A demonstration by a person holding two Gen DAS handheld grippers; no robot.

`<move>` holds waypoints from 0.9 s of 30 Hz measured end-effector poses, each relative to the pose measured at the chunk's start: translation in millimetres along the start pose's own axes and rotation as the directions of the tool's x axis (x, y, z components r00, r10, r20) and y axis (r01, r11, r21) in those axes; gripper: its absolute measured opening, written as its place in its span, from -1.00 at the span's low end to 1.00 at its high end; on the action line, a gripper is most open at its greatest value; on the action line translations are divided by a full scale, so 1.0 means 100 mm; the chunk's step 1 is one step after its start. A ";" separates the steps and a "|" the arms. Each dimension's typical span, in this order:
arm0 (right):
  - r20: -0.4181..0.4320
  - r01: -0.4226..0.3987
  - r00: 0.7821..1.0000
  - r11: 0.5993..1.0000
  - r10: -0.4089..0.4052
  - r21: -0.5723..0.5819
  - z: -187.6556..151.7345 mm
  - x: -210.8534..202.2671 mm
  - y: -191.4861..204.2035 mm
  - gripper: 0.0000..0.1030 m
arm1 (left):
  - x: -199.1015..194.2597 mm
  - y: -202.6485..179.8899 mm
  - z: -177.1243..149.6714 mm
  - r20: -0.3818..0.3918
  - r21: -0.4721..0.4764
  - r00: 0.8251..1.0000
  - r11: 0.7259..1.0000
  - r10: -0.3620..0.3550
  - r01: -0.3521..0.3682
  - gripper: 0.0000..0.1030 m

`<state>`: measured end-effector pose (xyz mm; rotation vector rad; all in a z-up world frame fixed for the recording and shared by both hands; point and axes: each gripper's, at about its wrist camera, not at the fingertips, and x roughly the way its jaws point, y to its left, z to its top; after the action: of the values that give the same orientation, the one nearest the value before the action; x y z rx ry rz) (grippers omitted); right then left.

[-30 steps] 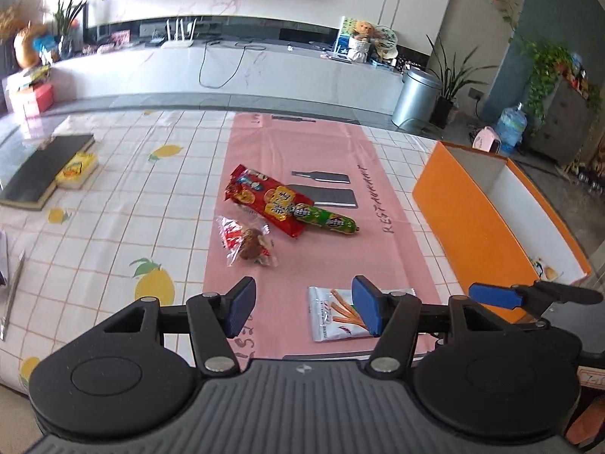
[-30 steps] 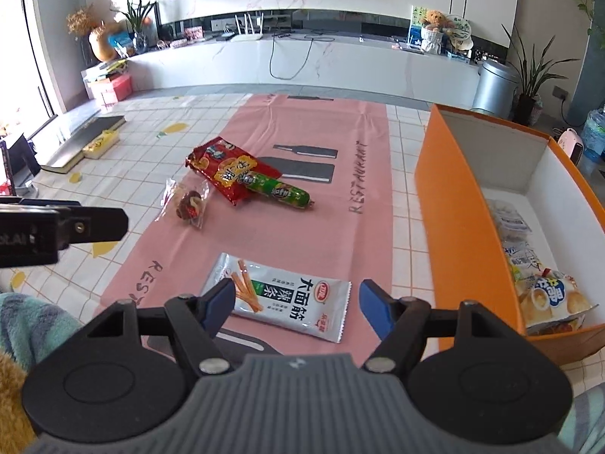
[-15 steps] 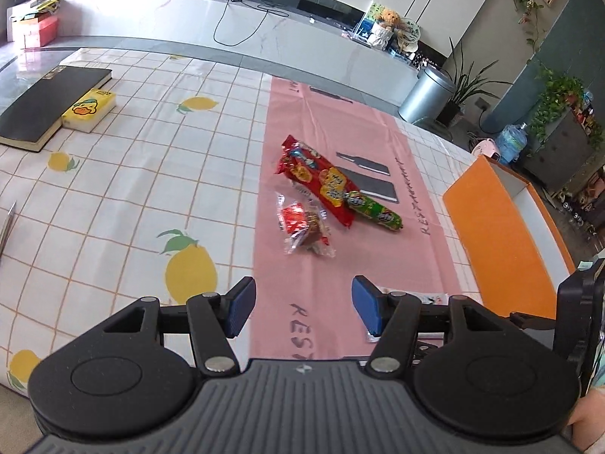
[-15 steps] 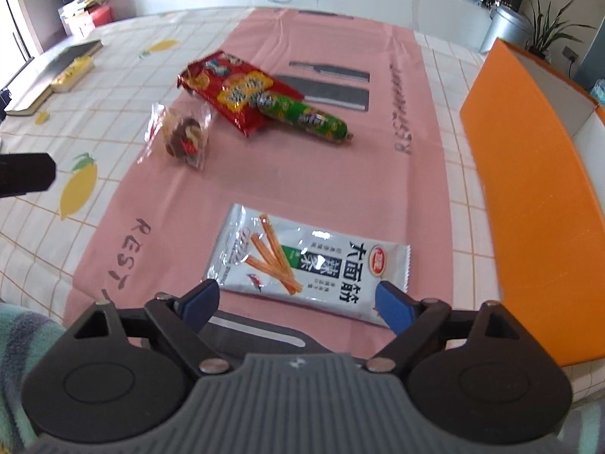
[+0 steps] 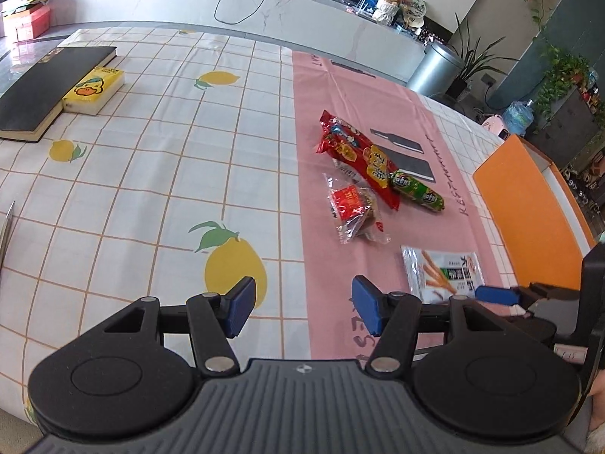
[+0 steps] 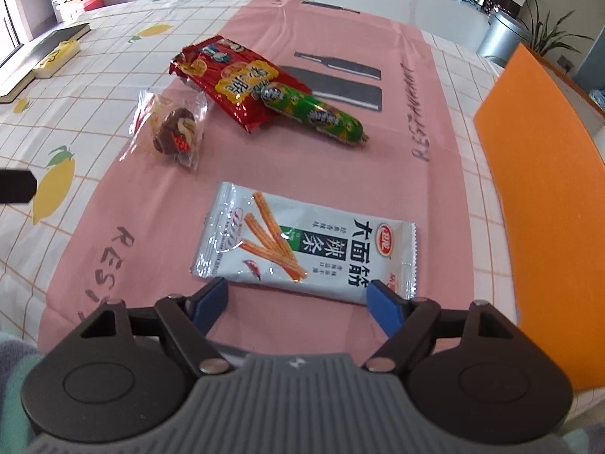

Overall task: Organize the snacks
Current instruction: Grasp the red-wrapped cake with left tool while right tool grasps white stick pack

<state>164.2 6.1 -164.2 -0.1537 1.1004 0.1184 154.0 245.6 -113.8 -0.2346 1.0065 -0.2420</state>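
Table: I see a white cloth with an orange grid and printed lemons covering it; everything sits on this.
Pink runner: it lies over the cloth with grey knife shapes printed on it. I can read "REST" near my edge; the line of letters along its far side I cannot read.
Orange box: it stands at the right edge of the runner with its tall wall facing me, just beside the white packet. I cannot see inside from either view.
Black book: far left on the cloth, with a yellow pack bearing a cartoon duck touching its right side; both are well apart from the snacks.
Right gripper: spread wide and holding nothing, its blue pads flanking the near edge of the white packet, right down at it; I cannot tell whether they touch it.
Left gripper: also wide open and empty, above the edge where runner meets cloth, apart from every snack.
White packet: flat on the runner, nearest me, with a picture of orange sticks, large Chinese characters and a red oval logo.
Red packet: further back, lying diagonally, with yellow Chinese lettering.
Green sausage: its left end rests on the red packet.
Clear wrapper: left of those, holding a brown sweet with a red label.
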 end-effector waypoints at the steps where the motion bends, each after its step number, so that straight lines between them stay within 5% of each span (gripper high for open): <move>1: 0.006 0.002 1.000 1.000 -0.002 -0.001 0.03 0.01 -0.01 0.43 | 0.02 0.00 0.01 -0.009 -0.001 1.000 1.000 0.000 0.000 0.34; 7: 0.038 0.020 0.999 0.998 -0.018 -0.058 0.26 0.08 -0.04 0.24 | 0.09 -0.17 0.12 -0.018 0.100 1.000 0.995 -0.021 0.023 0.34; 10: 0.077 -0.011 0.997 0.991 0.022 -0.136 0.33 0.01 -0.06 0.46 | 0.19 -0.24 0.21 -0.023 0.160 1.000 0.987 -0.011 0.015 0.44; 15: 0.127 -0.020 0.990 0.958 0.059 -0.285 0.44 -0.01 -0.13 0.57 | 0.35 -0.38 0.44 -0.012 0.256 1.000 0.967 -0.006 0.009 0.45; 20: 0.186 -0.114 0.972 0.978 0.147 -0.175 0.63 0.08 -0.40 0.53 | 0.56 -0.50 0.68 -0.001 0.300 0.999 0.953 -0.039 0.037 0.46; 27: 0.133 -0.308 0.939 0.949 0.316 -0.072 0.72 0.35 -0.65 0.48 | 0.90 -0.67 0.78 -0.080 0.364 0.996 0.930 -0.025 0.053 0.46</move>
<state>254.5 -43.8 -158.9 -0.0131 0.9719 0.4363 260.8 160.9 -125.4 0.0954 1.0108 -0.4719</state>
